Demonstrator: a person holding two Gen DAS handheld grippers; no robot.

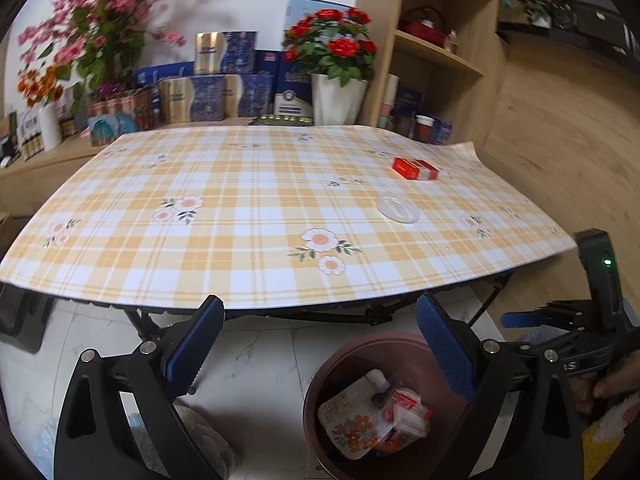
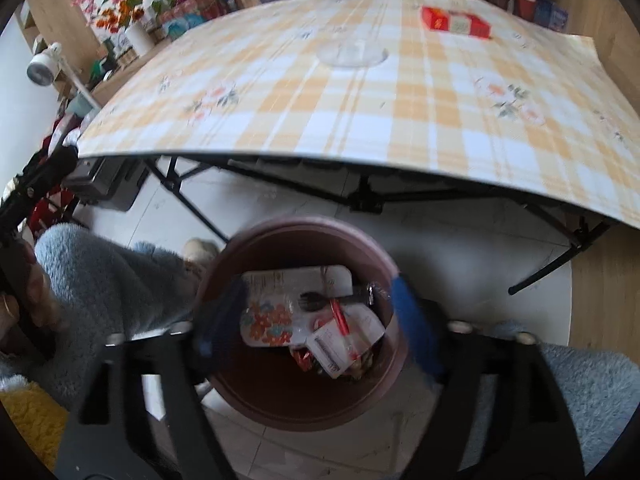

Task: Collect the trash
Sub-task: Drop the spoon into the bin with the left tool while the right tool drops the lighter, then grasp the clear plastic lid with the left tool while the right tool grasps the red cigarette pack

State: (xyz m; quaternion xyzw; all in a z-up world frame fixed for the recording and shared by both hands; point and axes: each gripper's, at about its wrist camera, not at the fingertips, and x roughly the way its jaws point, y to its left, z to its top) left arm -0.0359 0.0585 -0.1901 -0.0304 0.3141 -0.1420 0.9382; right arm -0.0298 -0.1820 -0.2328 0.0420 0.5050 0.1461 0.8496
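Your right gripper (image 2: 320,320) hangs above the bin (image 2: 224,384), fingers apart and holding nothing; your left gripper (image 1: 320,344), also spread, sits beside it.

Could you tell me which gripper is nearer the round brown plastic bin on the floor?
Right. The right gripper hangs open directly over the round brown plastic bin; the left gripper, also open, sits beside it.

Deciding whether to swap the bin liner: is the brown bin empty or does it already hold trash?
Holds trash. The brown bin has wrappers and a black plastic fork lying at the bottom, well below its rim.
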